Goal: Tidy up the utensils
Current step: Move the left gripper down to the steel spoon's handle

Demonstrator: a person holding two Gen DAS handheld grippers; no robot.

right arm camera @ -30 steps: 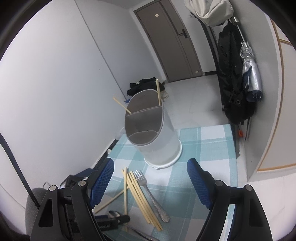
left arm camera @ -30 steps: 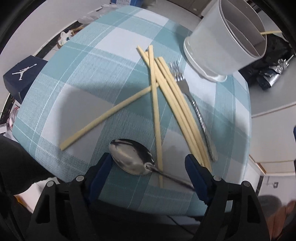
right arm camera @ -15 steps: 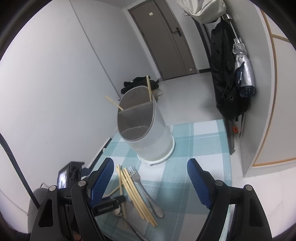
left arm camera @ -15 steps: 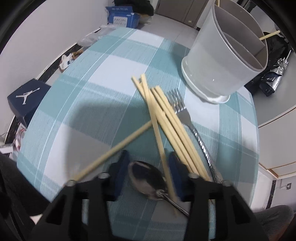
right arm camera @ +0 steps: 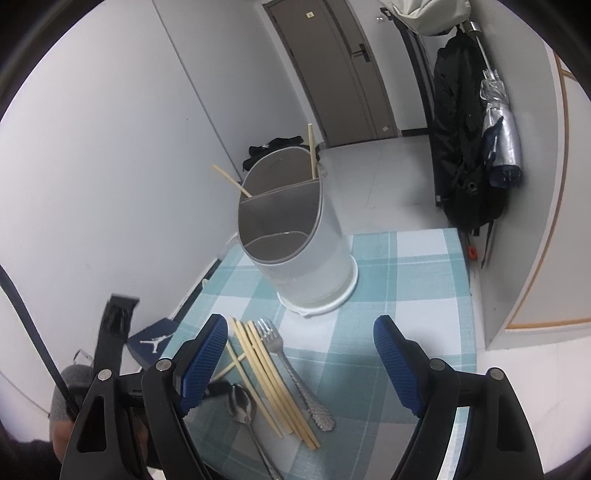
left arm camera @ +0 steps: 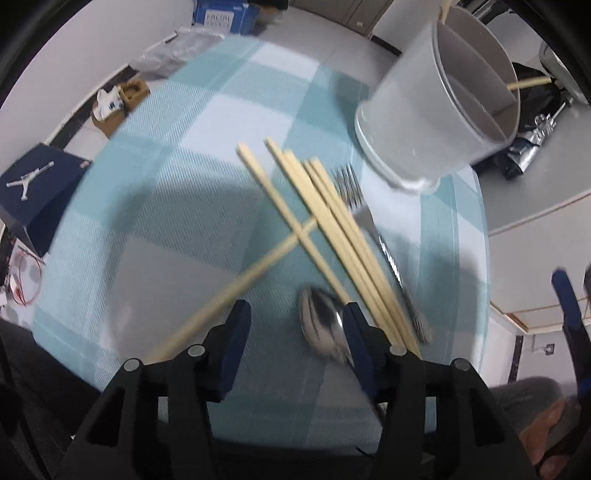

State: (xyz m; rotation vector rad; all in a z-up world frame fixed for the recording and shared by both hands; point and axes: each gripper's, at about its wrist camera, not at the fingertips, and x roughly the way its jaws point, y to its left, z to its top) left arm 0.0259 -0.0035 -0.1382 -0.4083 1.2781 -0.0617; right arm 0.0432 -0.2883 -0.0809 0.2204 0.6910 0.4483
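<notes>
Several bamboo chopsticks (left arm camera: 332, 236) lie fanned on the teal checked tablecloth (left arm camera: 192, 192), one chopstick (left arm camera: 236, 284) crossing them. A metal fork (left arm camera: 373, 236) lies to their right and a metal spoon (left arm camera: 321, 325) near the front edge. The white divided utensil holder (left arm camera: 439, 110) stands at the back right with two chopsticks (right arm camera: 312, 151) in it. My left gripper (left arm camera: 295, 325) is low over the cloth, partly open, its right finger at the spoon bowl. My right gripper (right arm camera: 299, 350) is open and empty above the utensils; spoon (right arm camera: 242, 402), fork (right arm camera: 295, 373) and holder (right arm camera: 295, 236) show there.
A dark blue shoe box (left arm camera: 33, 192) stands on the floor left of the table. A blue carton (left arm camera: 225, 14) and small items lie on the floor behind. Coats and an umbrella (right arm camera: 476, 147) hang on the right wall. A door (right arm camera: 332, 66) is at the back.
My left gripper narrowed around the spoon bowl, then widened and shifted left; the spoon bowl now sits at its right finger. The crossing chopsticks have shifted. My right gripper has moved slightly.
</notes>
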